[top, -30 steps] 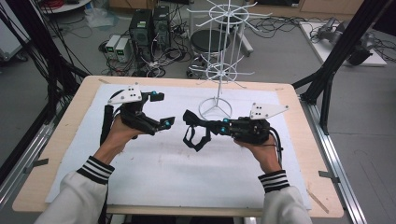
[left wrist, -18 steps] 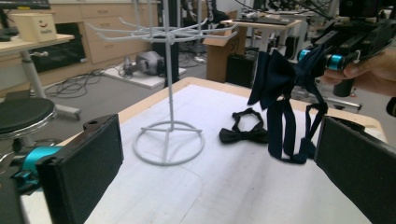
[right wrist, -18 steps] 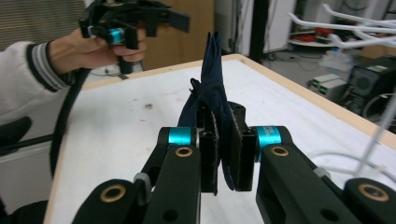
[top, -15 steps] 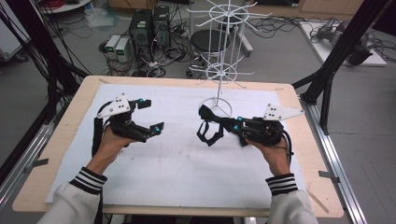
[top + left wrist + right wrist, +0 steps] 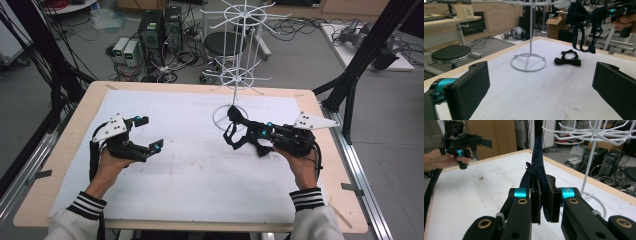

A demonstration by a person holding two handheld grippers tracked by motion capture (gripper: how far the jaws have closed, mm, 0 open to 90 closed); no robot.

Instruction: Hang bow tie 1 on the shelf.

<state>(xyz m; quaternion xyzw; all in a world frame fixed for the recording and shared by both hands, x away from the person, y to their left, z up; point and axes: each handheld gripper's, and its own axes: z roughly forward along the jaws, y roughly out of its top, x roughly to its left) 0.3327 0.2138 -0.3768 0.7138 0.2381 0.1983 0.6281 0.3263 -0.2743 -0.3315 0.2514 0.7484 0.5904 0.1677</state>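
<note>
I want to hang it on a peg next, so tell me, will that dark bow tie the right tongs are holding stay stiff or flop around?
Probably floppy: the bow tie sags in soft folds from the right tongs, its straps dangling loose. It looks light, hanging from a pinch alone. It may swing or snag on the white rack.

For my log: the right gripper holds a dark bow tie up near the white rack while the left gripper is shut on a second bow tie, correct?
Not quite. The left gripper is open and holds nothing, as the left gripper view shows; the second bow tie lies on the table by the white rack. The right gripper does hold a dark bow tie.
</note>
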